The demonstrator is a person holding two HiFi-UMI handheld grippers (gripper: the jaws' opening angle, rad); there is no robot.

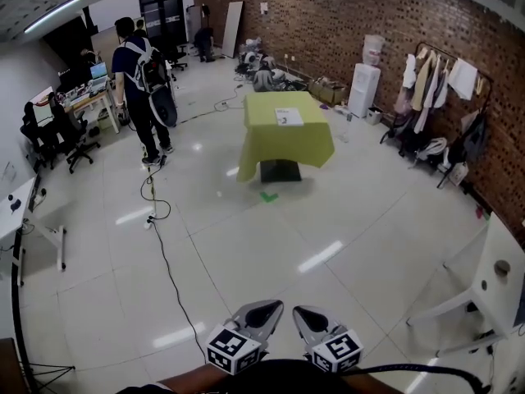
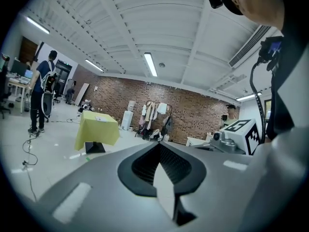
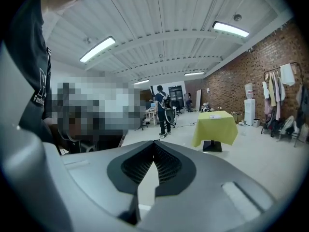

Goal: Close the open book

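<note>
The open book (image 1: 289, 117) lies flat on a small table draped in a yellow-green cloth (image 1: 283, 142), far across the room. Both grippers are at the bottom edge of the head view, well short of the table and pointing toward it. My left gripper (image 1: 271, 307) is shut and holds nothing. Beside it, my right gripper (image 1: 301, 312) is also shut with nothing in it. The left gripper view shows its closed jaw tips (image 2: 158, 145) with the table (image 2: 96, 129) small at the left. From the right gripper (image 3: 153, 144) the table (image 3: 216, 128) appears at the right.
A person with a backpack (image 1: 143, 80) stands to the table's left, and a black cable (image 1: 168, 261) runs across the floor. Desks and chairs (image 1: 70, 121) line the left wall. A white table (image 1: 496, 281) is near right, a clothes rack (image 1: 443, 80) and water dispenser (image 1: 363, 89) by the brick wall.
</note>
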